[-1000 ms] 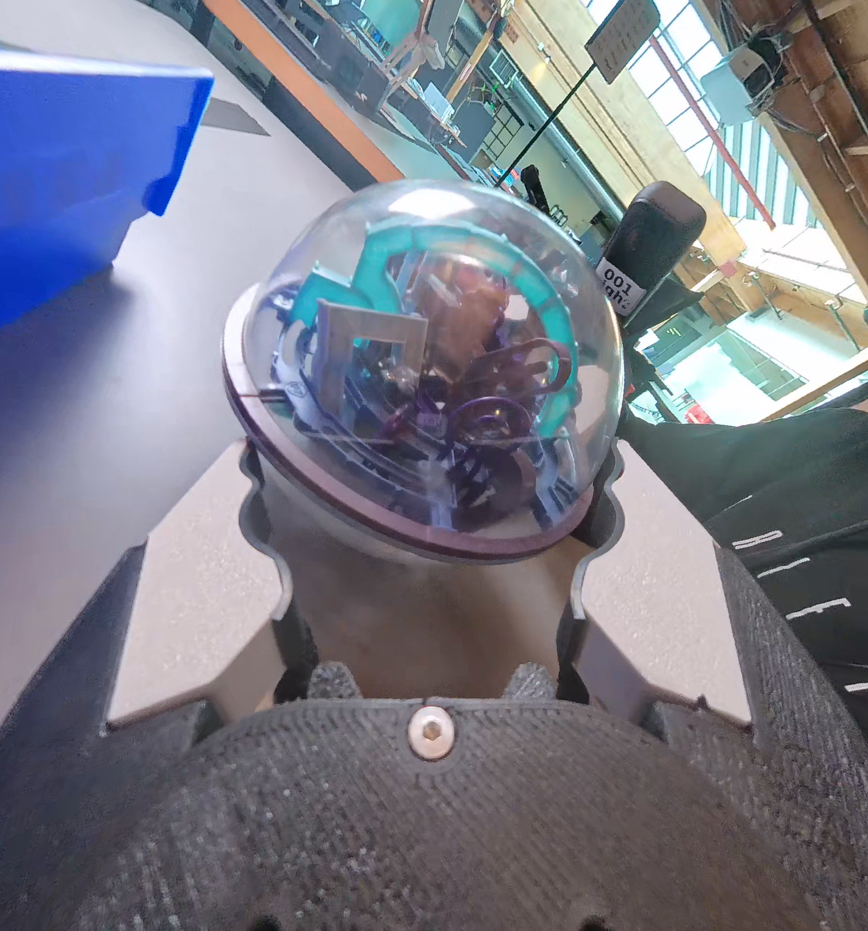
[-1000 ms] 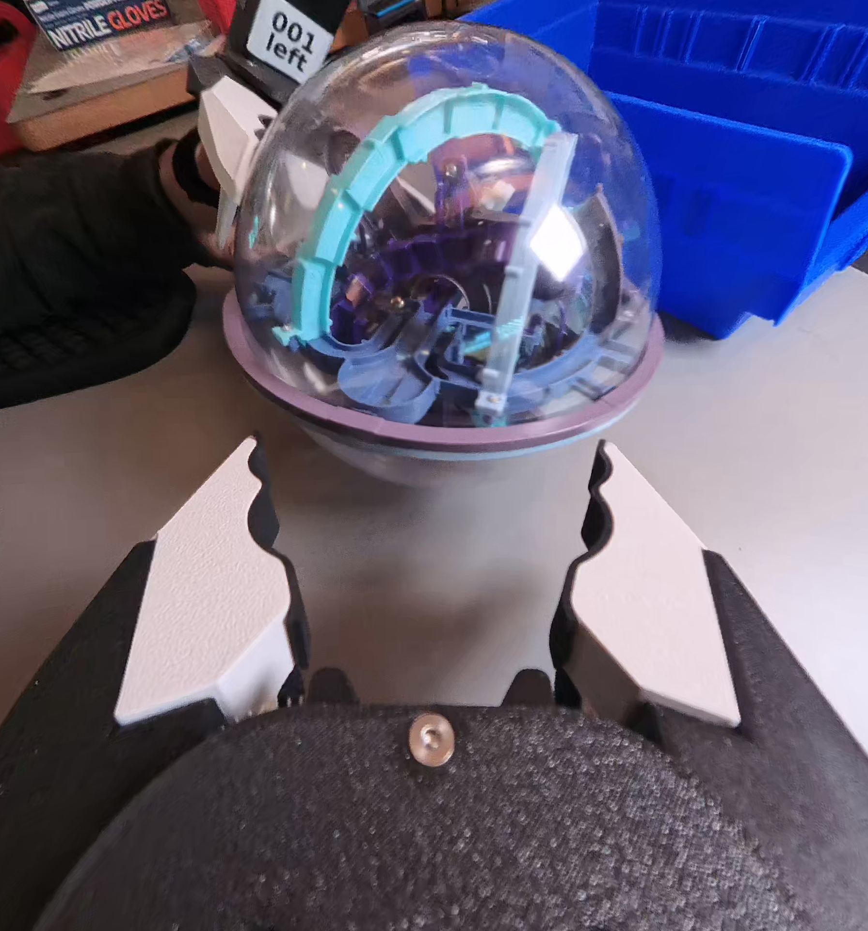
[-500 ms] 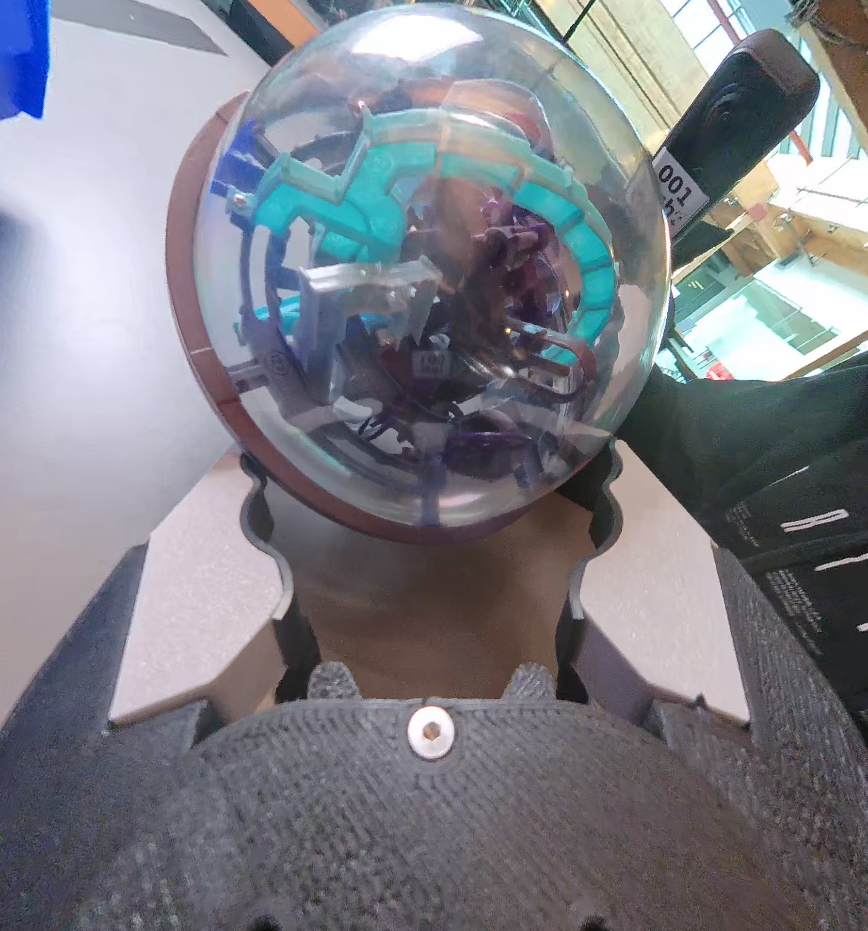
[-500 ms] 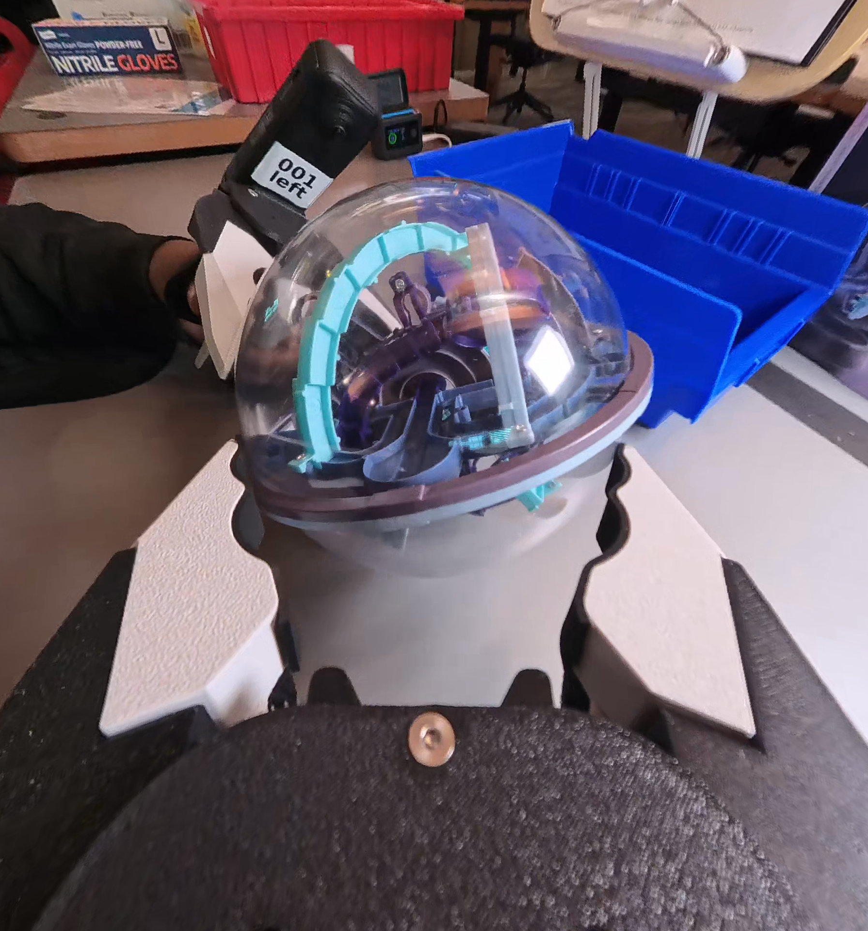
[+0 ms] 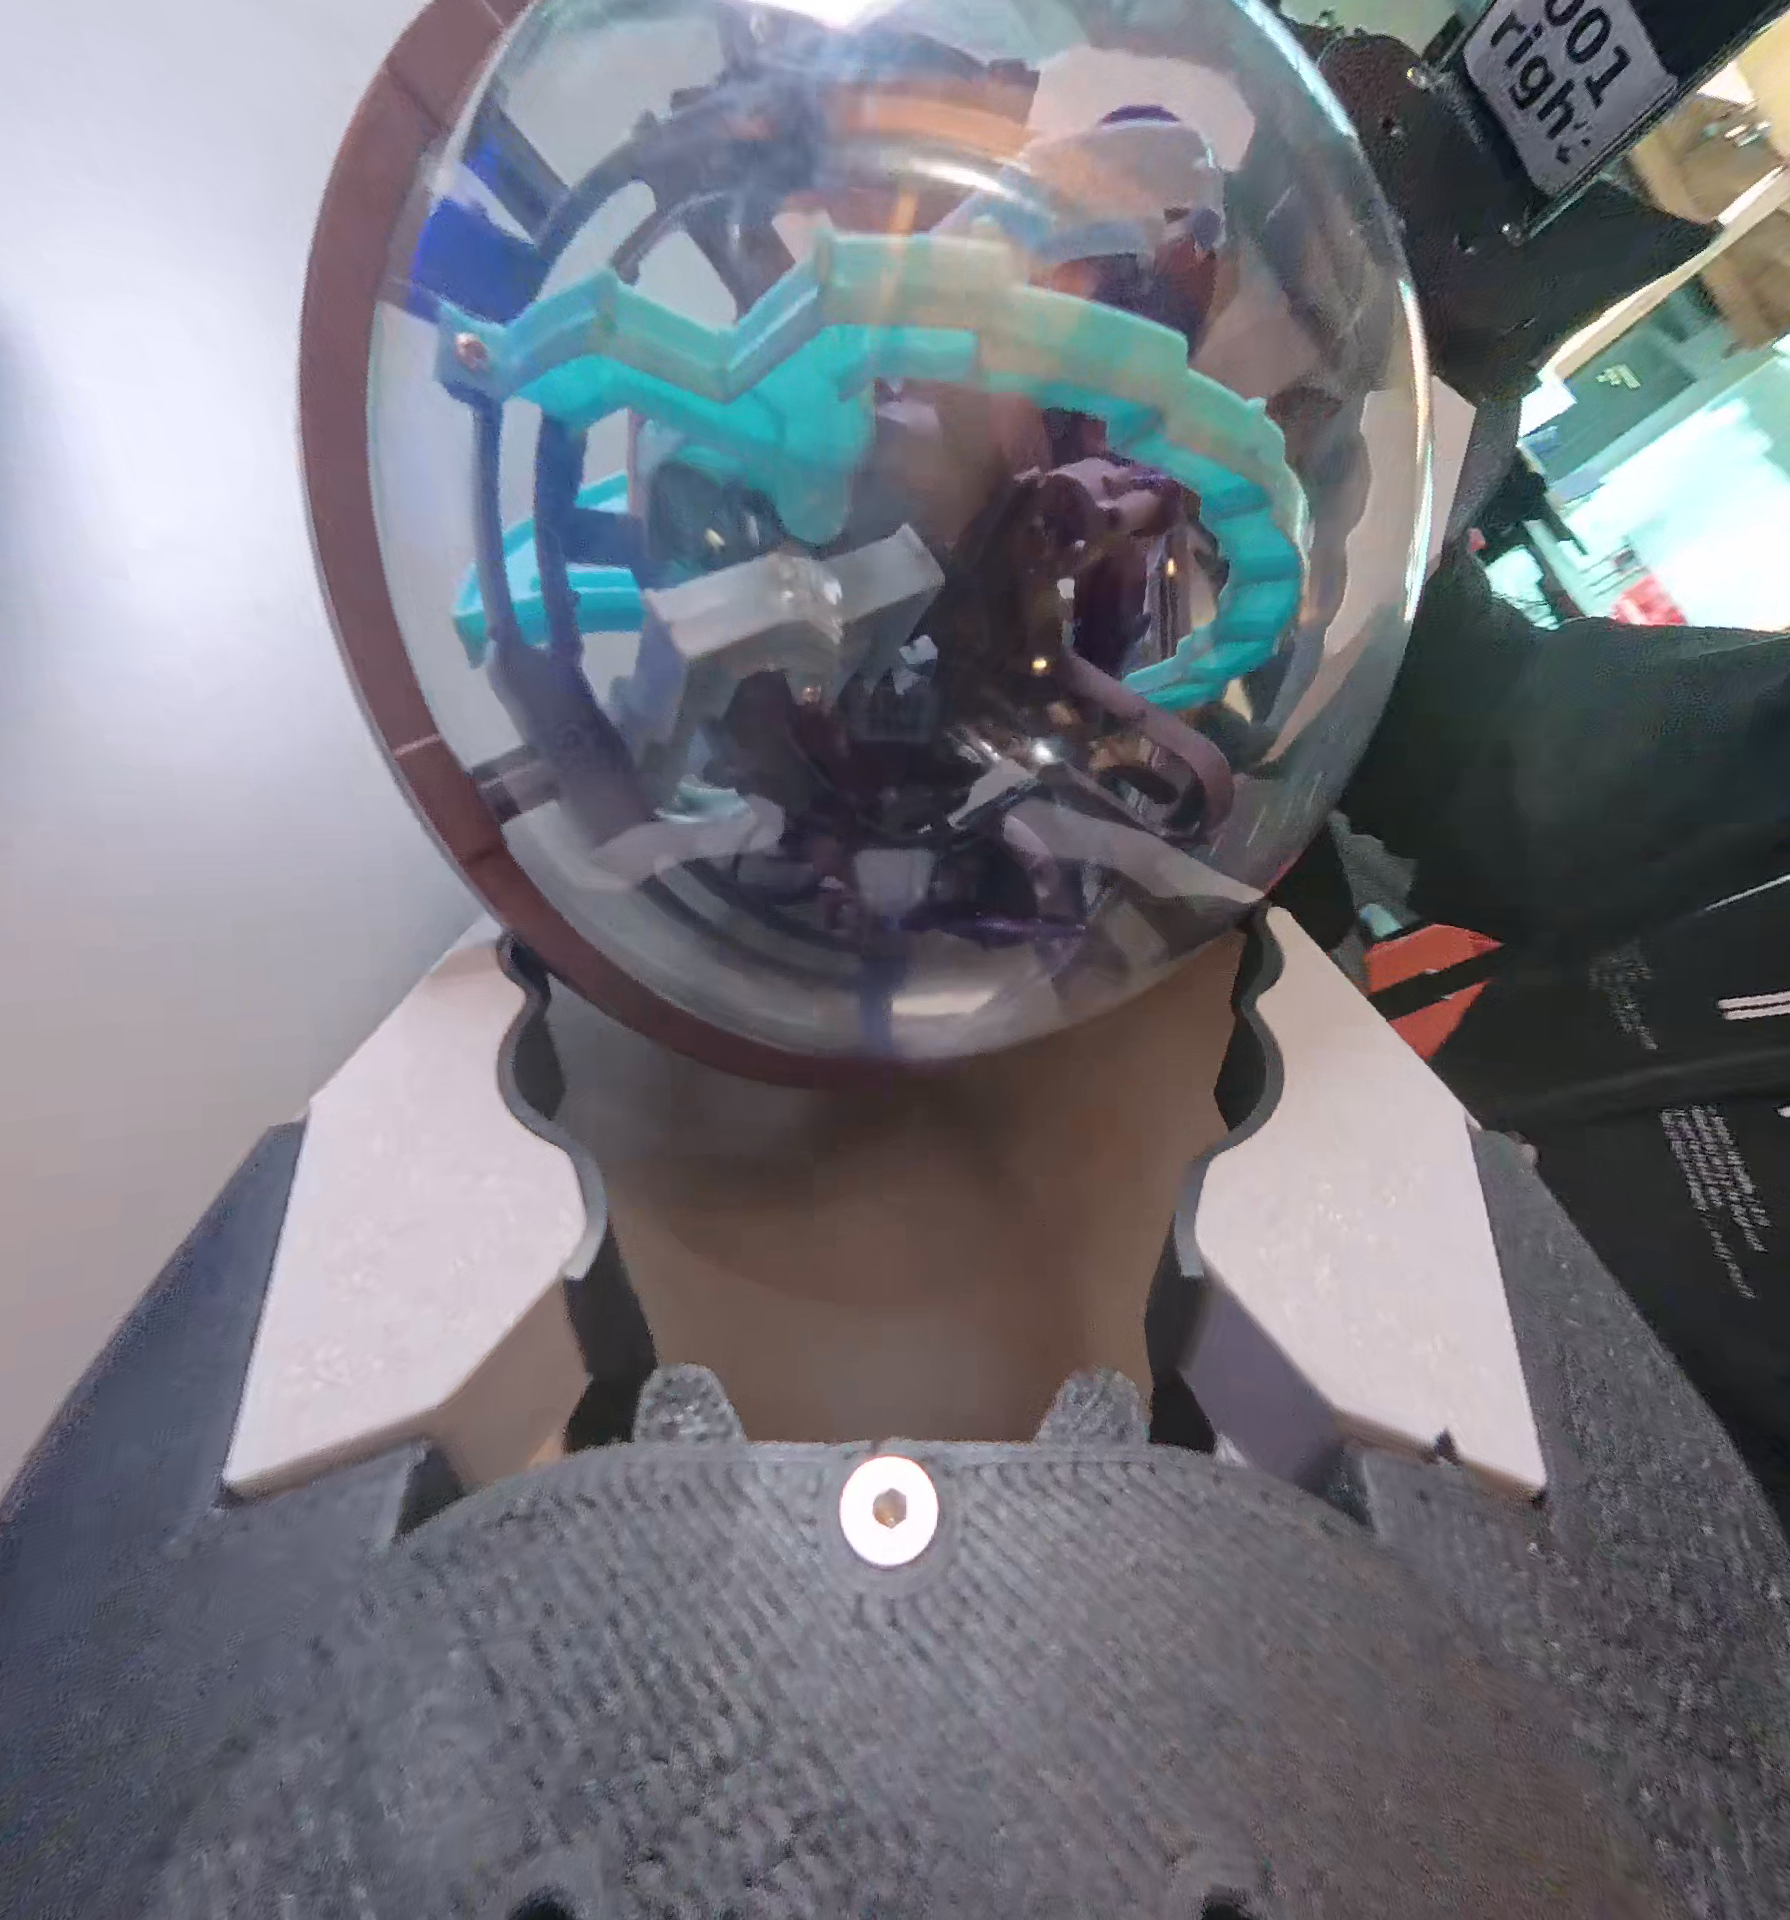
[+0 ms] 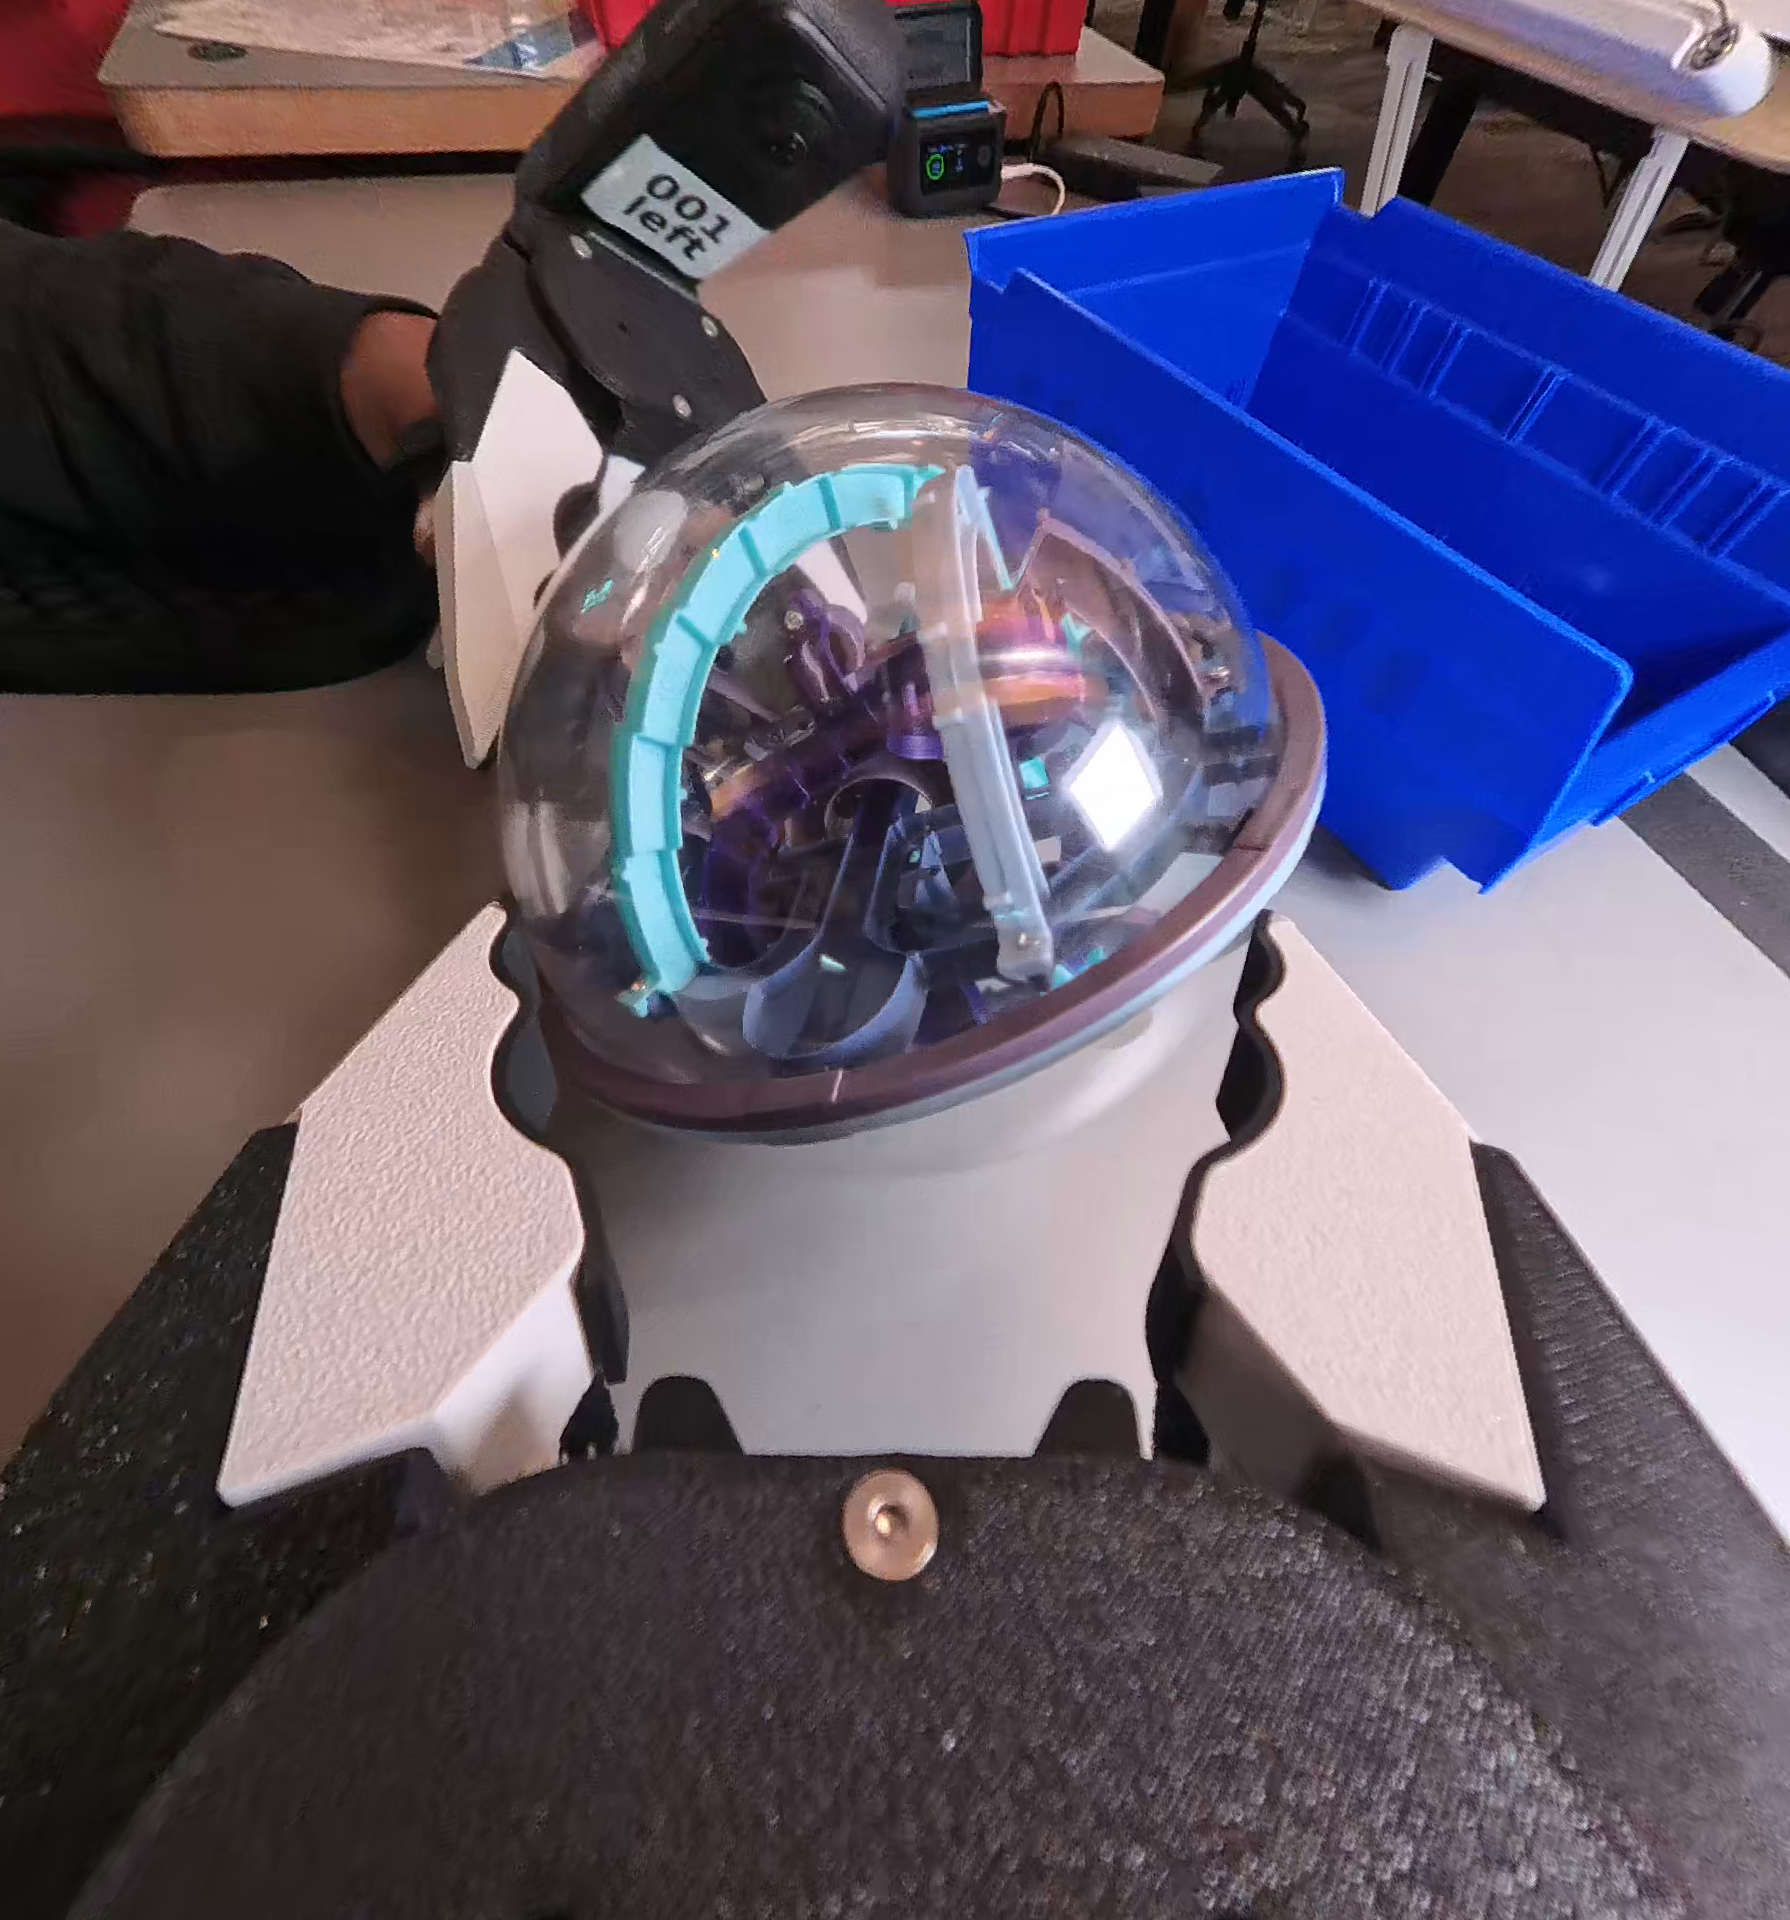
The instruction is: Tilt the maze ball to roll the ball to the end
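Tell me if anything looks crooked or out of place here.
The maze ball is tilted: its dark seam ring slants, higher toward the blue bin. That fits the tilting task. Nothing looks spilled or broken.

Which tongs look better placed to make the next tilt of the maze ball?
Probably right: the right tongs straddle the maze ball at its rim, both tips against it; the left tongs cup its clear dome.
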Demonstrator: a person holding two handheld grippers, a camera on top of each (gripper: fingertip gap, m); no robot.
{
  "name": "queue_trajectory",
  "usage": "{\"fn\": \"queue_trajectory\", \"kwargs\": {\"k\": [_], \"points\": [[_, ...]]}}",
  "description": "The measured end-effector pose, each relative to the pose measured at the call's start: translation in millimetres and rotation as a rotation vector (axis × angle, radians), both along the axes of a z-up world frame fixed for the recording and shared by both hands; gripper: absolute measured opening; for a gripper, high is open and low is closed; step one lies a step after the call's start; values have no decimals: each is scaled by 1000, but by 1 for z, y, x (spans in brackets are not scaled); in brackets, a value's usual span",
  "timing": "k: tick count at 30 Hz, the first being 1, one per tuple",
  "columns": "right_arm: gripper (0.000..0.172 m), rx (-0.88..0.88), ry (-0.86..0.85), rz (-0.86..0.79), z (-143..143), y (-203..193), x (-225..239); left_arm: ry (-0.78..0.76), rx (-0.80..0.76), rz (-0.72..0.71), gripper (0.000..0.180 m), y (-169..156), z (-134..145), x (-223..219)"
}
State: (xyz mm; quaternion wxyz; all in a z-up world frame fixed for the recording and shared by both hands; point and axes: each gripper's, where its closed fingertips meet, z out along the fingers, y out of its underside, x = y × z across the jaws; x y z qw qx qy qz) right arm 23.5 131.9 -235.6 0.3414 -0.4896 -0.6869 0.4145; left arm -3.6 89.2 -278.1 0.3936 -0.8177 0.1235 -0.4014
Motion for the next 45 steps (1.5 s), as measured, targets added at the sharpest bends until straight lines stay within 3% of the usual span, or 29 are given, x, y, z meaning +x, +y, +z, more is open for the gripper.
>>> {"fn": "queue_trajectory", "kwargs": {"k": [6, 12, 16, 19, 26, 31, 34, 38, 45], "points": [[129, 14, 11, 17, 6, -4, -12, 214, 240, 74, 154, 11, 17, -14], [127, 71, 4, 78, 14, -12, -26, 365, 482, 94, 152, 14, 54, -19], [124, 104, 36, 67, 27, -15, -43, 422, 412, 115, 155, 21, 42, -28], [123, 62, 77, 10, 33, -15, -45, 322, 342, 156, 151, 21, 37, -34], [134, -35, 37, -141, -2, -12, -18, 218, 276, 218, 150, 21, 32, -35], [136, -40, 1, -183, -17, -15, -22, 38, 169, 265, 148, 20, 33, -28], [136, -30, -14, -151, -13, -15, -23, -8, 141, 275, 148, 18, 33, -27], [136, 56, -39, -59, -2, -17, -21, 59, 141, 121, 147, 0, 19, -21], [135, 271, -102, 132, 0, -27, -22, 171, 341, 79, 155, 2, 35, -28]]}}
